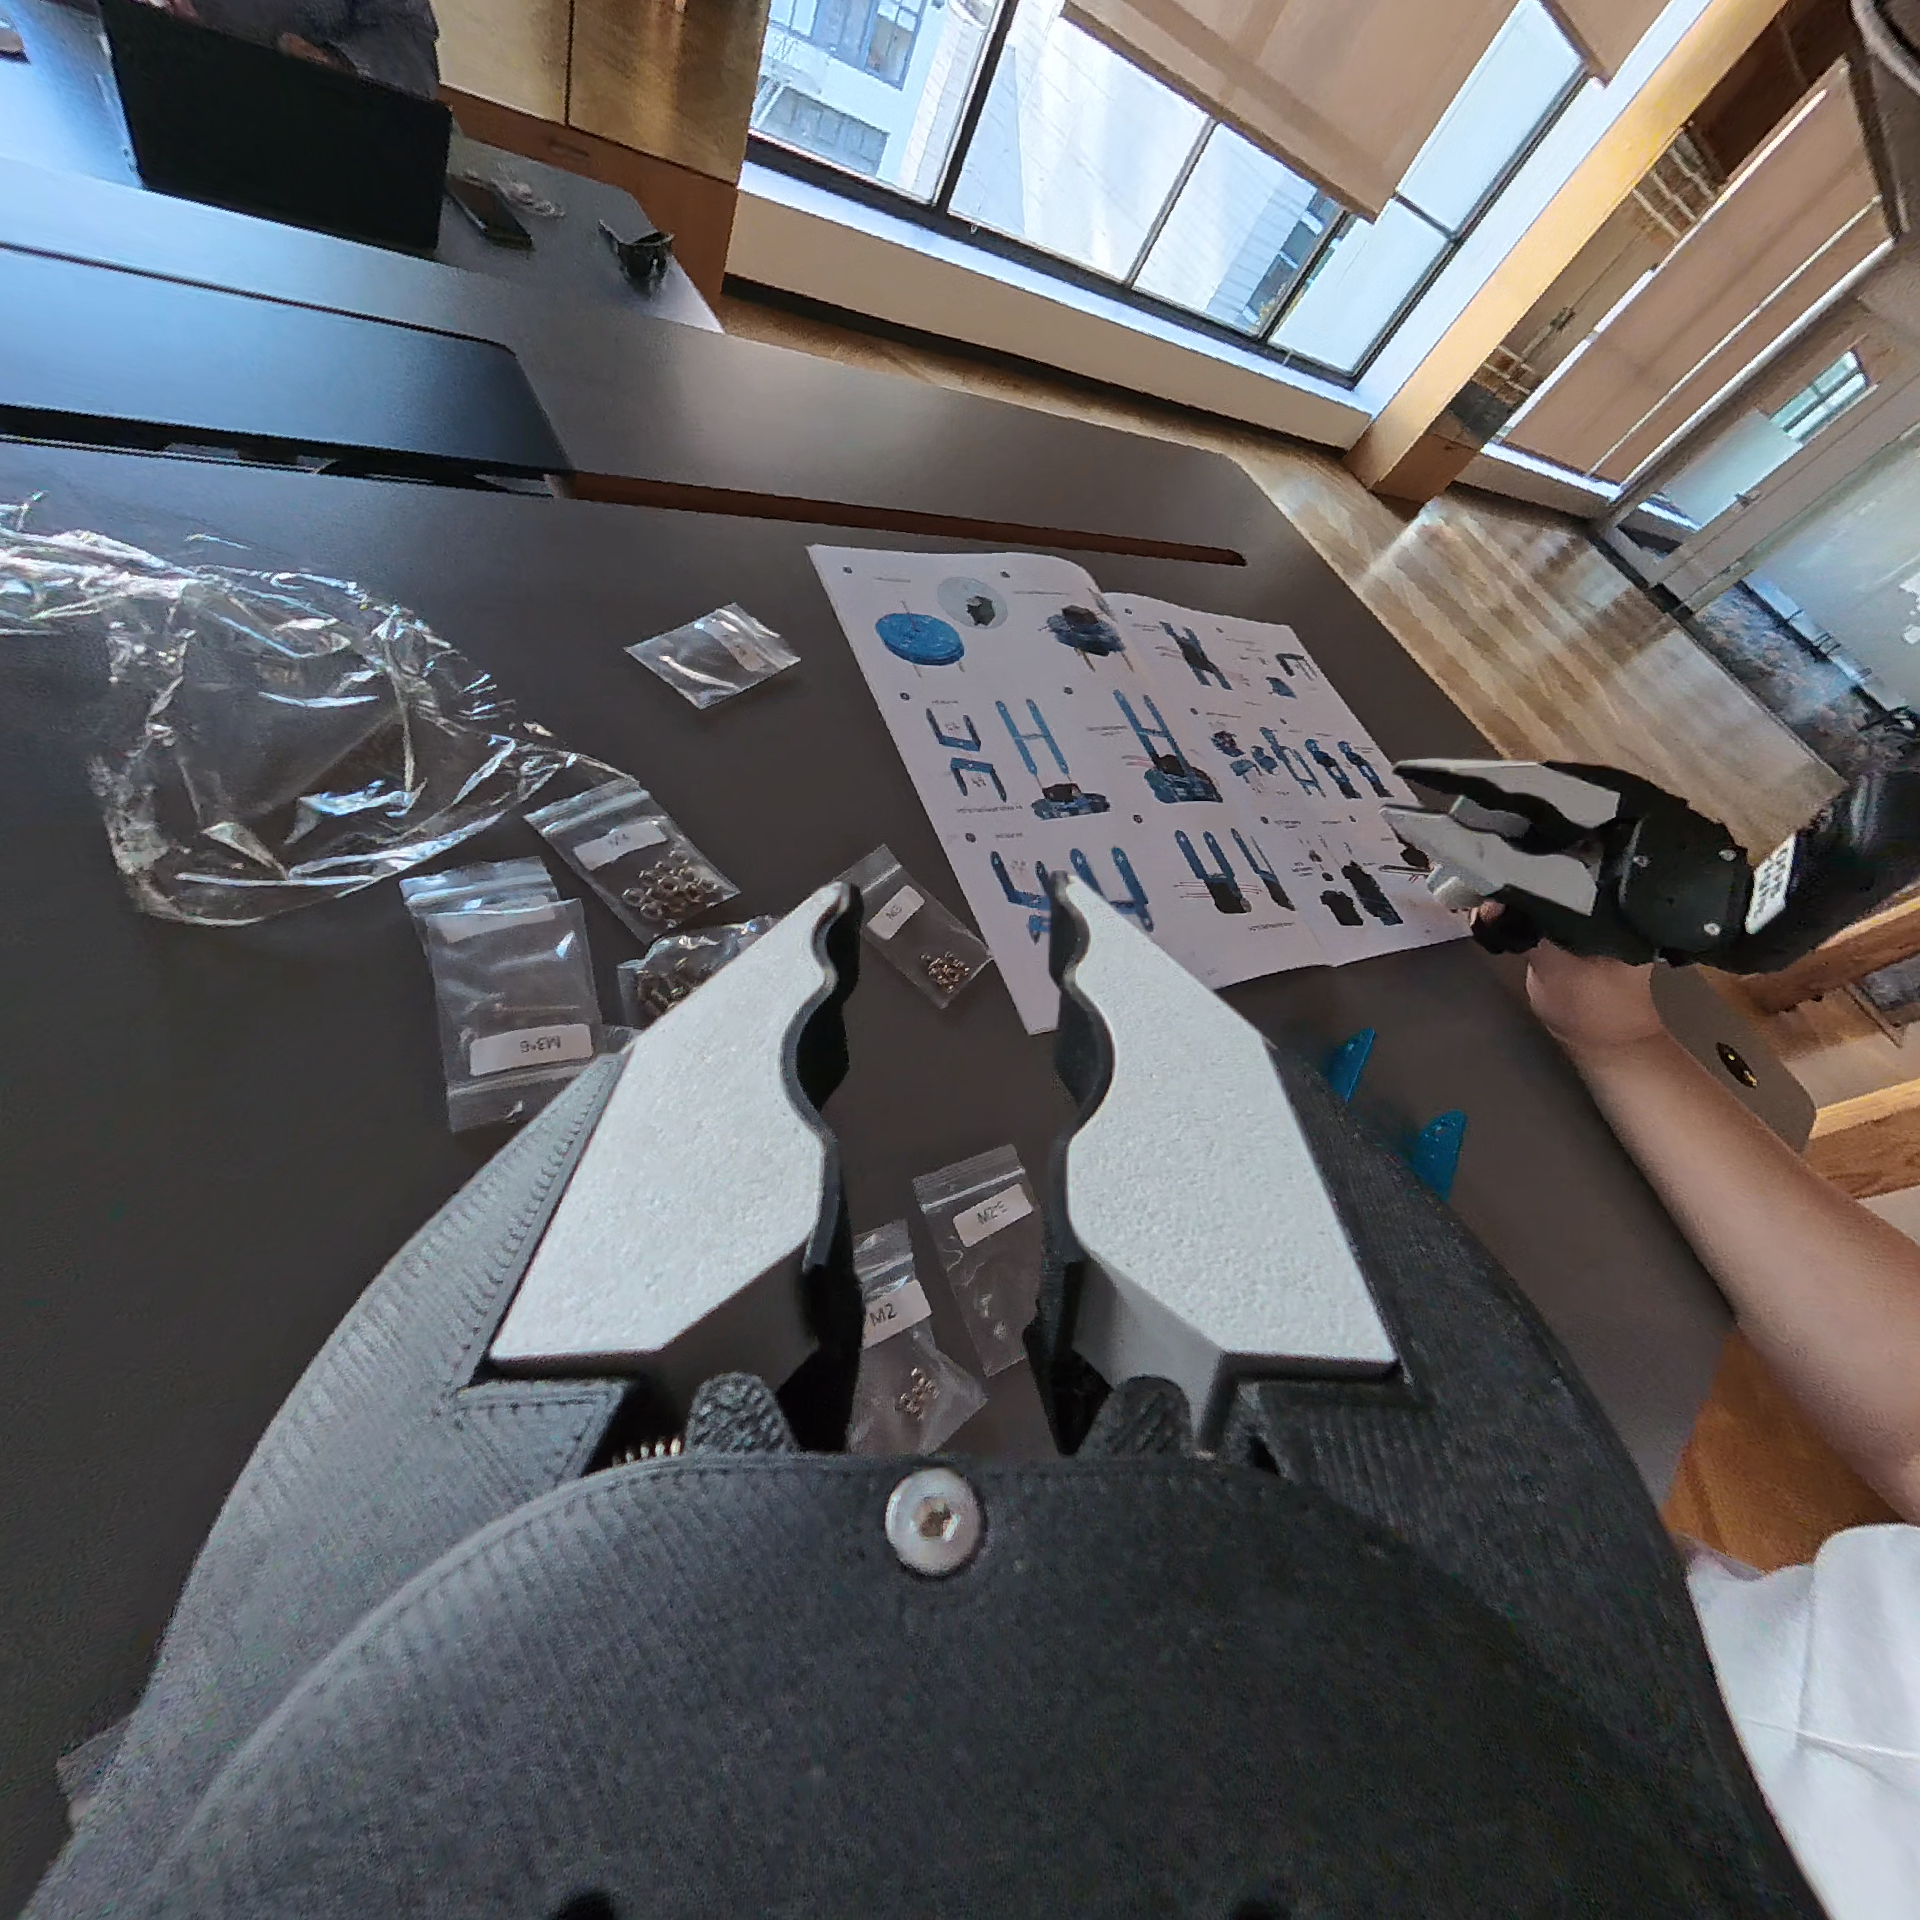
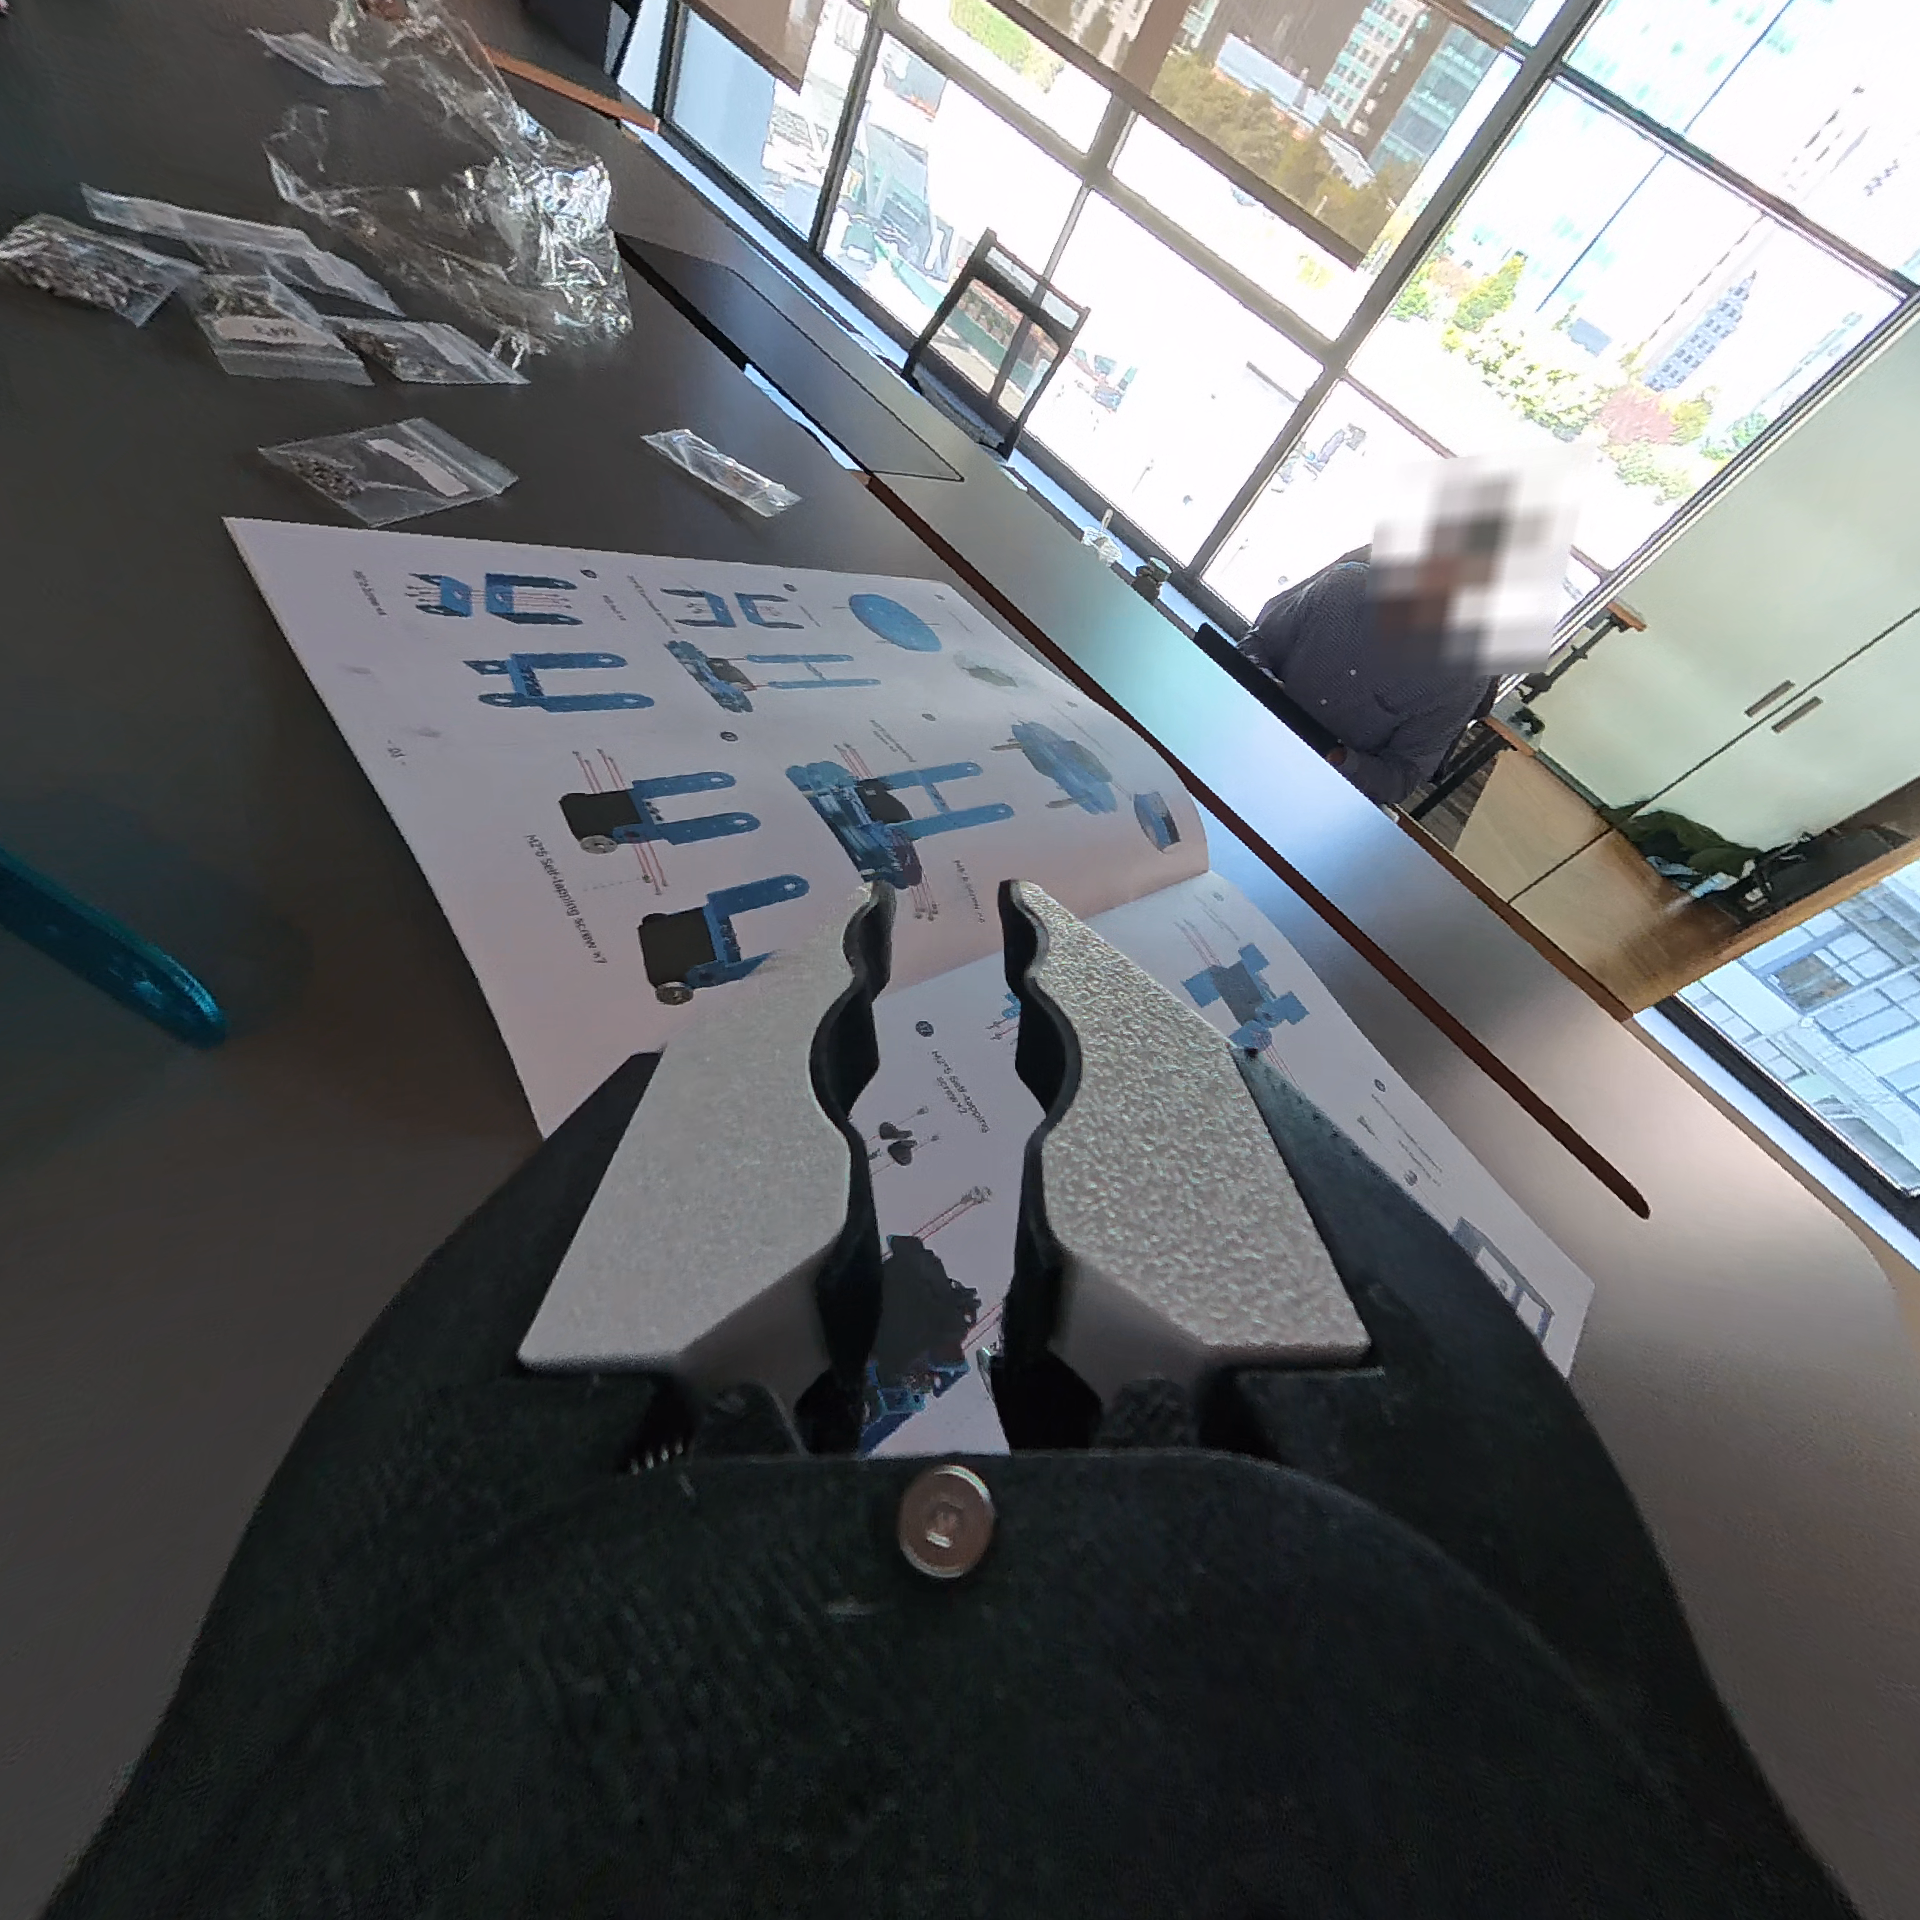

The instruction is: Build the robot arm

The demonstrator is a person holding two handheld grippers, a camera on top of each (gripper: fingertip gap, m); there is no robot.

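The left hand-held gripper (image 1: 951, 899) hangs above the dark table (image 1: 312, 1039) with its two grey fingers spread apart and nothing between them; through the gap small clear zip bags (image 1: 977, 1257) with white labels lie flat on the tabletop. More zip bags of metal hardware (image 1: 634, 852) are scattered just beyond and to the left of its fingertips, and one bag (image 1: 712, 655) lies farther off, alone. A crumpled sheet of clear plastic wrap (image 1: 281, 727) sits at the far left of the table. To the right of the bags an open instruction booklet (image 1: 1101, 748) lies flat, its pages printed with blue and black part drawings. Two blue plastic parts (image 1: 1351, 1060) peek out beside the left gripper's body, near the booklet's near corner. The right hand-held gripper (image 2: 940, 894) hovers low over the booklet (image 2: 644, 748), above the fold and the near page, its fingers parted by a narrow gap and pinching nothing; whether it touches the paper cannot be told. From the left wrist view the same gripper (image 1: 1397, 795) shows at the booklet's right edge, held by a bare forearm (image 1: 1683, 1174). A blue flat part (image 2: 114, 966) lies on the table to the left of the booklet, blurred. Past the table edge, a seated person (image 2: 1371, 686) is near large windows (image 2: 1247, 260).
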